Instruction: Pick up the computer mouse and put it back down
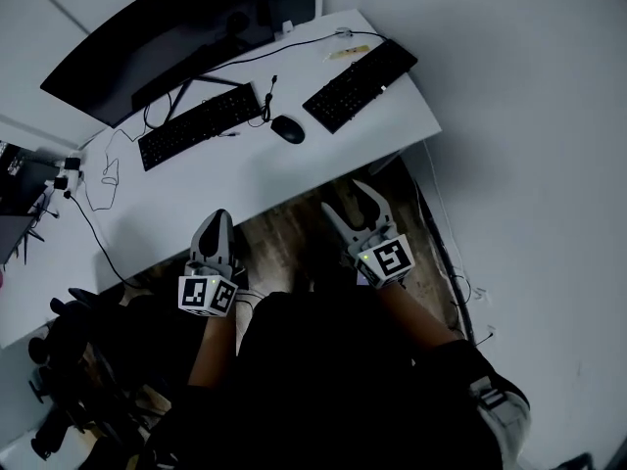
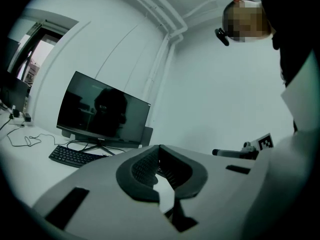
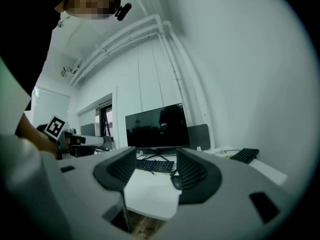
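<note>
A black computer mouse [image 1: 288,129] lies on the white desk [image 1: 211,184], between two black keyboards. Both grippers hang over the floor in front of the desk edge, short of the mouse. My left gripper [image 1: 217,219] has its fingers together, and in the left gripper view its tips [image 2: 160,147] meet with nothing between them. My right gripper [image 1: 345,198] stands open and empty. In the right gripper view the gap of the right gripper [image 3: 156,156] frames the desk, and the mouse [image 3: 174,182] peeks out beside the right finger.
A dark monitor [image 1: 167,37] stands at the back of the desk, with one keyboard [image 1: 201,123] below it and another keyboard [image 1: 359,83] to the right. Cables [image 1: 103,174] trail off the left end. Dark gear [image 1: 69,351] sits on the floor at the lower left.
</note>
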A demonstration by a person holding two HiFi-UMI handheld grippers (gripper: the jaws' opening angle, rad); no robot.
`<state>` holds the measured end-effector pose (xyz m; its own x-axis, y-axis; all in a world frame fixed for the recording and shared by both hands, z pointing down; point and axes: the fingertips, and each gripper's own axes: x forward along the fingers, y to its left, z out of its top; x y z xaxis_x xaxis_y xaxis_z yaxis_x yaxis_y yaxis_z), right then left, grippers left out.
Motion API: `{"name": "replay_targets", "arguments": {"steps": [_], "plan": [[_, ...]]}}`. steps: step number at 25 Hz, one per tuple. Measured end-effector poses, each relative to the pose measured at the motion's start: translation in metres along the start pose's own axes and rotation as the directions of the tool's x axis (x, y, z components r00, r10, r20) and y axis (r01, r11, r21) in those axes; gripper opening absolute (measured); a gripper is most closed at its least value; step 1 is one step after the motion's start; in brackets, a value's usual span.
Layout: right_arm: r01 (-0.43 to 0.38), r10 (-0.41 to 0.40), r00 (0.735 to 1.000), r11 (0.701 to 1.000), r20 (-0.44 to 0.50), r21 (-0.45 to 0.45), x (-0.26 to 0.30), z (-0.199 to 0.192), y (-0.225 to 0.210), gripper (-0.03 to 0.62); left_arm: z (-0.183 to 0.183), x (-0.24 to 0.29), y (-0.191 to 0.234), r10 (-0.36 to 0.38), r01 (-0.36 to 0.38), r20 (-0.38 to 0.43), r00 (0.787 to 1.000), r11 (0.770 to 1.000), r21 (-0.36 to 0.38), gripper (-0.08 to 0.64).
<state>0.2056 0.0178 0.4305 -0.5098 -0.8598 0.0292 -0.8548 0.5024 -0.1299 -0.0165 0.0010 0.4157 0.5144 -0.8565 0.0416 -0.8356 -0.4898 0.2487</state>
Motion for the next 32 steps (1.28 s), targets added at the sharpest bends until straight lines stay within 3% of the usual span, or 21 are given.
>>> {"name": "replay_targets", "arguments": {"steps": [8,16,25,32], "plan": [[-0.122,0.122,0.991,0.992,-0.059,0.012,0.068,-0.018,-0.047,0.238,0.004,0.041,0.021,0.136,-0.136,0.006,0.991,0.991,0.006,-0.006],[-0.185,0.179,0.976,0.982,-0.124,-0.037,0.152,-0.034,-0.047,0.244,-0.026,0.073,0.076,0.158,-0.159,-0.027,0.987,0.986,-0.050,-0.006],[-0.153,0.144,0.953,0.988,-0.267,-0.013,0.238,-0.074,-0.059,0.324,-0.049,0.129,0.124,0.063,-0.068,-0.073,0.995,0.995,-0.073,-0.006],[-0.142,0.085,0.896,0.985,-0.436,-0.099,0.263,-0.131,-0.078,0.330,-0.069,0.153,0.135,-0.053,0.048,-0.086,0.995,0.997,-0.060,-0.006]]}}
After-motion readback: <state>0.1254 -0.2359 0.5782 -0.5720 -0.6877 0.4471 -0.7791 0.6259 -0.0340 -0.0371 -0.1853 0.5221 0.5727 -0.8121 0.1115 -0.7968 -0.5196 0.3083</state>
